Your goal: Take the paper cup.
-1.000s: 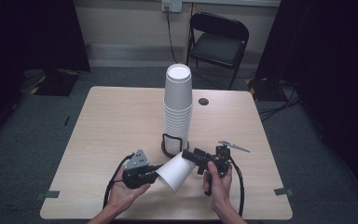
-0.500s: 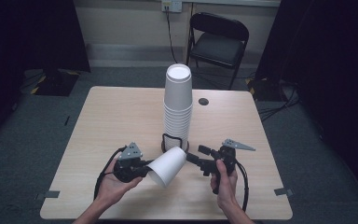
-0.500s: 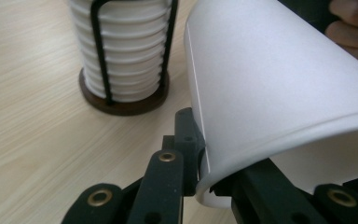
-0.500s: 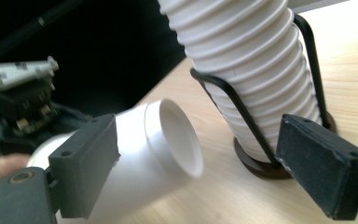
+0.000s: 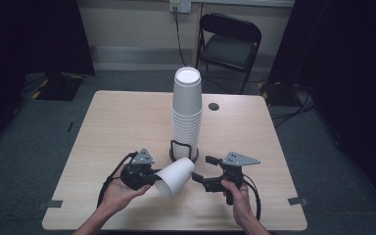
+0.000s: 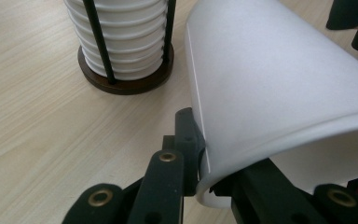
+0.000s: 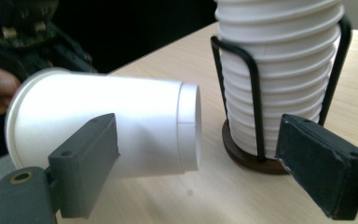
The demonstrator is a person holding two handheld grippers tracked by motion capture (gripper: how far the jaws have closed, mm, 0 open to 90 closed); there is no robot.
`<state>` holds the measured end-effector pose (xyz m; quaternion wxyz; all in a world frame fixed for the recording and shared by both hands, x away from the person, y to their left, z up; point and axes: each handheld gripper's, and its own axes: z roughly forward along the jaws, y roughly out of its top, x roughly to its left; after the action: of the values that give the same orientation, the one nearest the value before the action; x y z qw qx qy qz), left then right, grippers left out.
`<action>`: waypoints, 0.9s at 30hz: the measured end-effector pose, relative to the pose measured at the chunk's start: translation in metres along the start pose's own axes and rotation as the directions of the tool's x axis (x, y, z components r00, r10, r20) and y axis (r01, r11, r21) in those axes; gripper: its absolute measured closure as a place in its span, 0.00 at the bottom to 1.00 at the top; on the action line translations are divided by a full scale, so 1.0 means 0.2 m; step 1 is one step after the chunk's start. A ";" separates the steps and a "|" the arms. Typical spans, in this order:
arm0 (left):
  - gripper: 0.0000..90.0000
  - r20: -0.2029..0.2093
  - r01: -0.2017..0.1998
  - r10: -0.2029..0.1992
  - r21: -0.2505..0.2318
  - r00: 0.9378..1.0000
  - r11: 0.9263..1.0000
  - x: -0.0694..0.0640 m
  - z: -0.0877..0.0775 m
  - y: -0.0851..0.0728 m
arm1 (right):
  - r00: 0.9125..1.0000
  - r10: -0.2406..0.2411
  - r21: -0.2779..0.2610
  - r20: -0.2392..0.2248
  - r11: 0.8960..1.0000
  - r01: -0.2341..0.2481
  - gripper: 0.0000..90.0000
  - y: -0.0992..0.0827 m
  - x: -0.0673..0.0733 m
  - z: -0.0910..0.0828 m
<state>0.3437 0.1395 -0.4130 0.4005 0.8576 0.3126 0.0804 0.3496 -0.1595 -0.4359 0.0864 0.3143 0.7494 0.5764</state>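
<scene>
The surface (image 5: pixel 117 127) is pale wood-grain and carries a tall stack of cups (image 5: pixel 186 110), nested upside down in a black wire holder (image 5: pixel 182 151) on a round dark base. The stack stands just ahead of both grippers, between them.

A single white cup (image 5: pixel 175 176) lies on its side in the air above the surface, held by the left gripper (image 5: pixel 144 175), whose jaws are closed on the rim, one inside the mouth and one outside. Its closed bottom points toward the right gripper (image 5: pixel 199 169).

The right gripper stands with jaws wide apart and holds nothing; the cup's bottom end lies between and just ahead of them, apart from both pads.

Assessment: the cup appears light, thin-walled and easily crushed or dented. The rolled rim is the stiffest part and suits a pinch. A grip across the body near the bottom should be gentle; the smooth wall may slip.
</scene>
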 end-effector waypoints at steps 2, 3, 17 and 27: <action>0.94 0.003 -0.002 0.002 0.007 1.000 1.000 0.00 0.00 0.01 | 1.000 -0.011 0.011 0.003 1.000 0.011 0.14 -0.01 0.00 0.00; 0.94 -0.021 -0.014 0.014 0.010 1.000 1.000 0.00 -0.01 0.02 | 0.998 -0.058 0.050 -0.006 0.997 0.059 0.15 -0.02 0.01 0.01; 0.94 0.025 -0.040 0.036 0.174 0.999 0.984 0.04 0.02 0.10 | 0.941 -0.337 0.172 -0.006 0.927 0.333 0.15 -0.09 0.09 0.06; 0.95 0.050 -0.071 0.060 0.240 0.997 0.968 0.01 0.06 0.13 | 0.859 -0.512 0.218 -0.006 0.838 0.501 0.15 -0.11 0.14 0.10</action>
<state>0.3630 0.1210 -0.4011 0.2970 0.9112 0.2831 0.0369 0.3285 -0.1303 -0.4548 0.2214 0.1275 0.8602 0.4413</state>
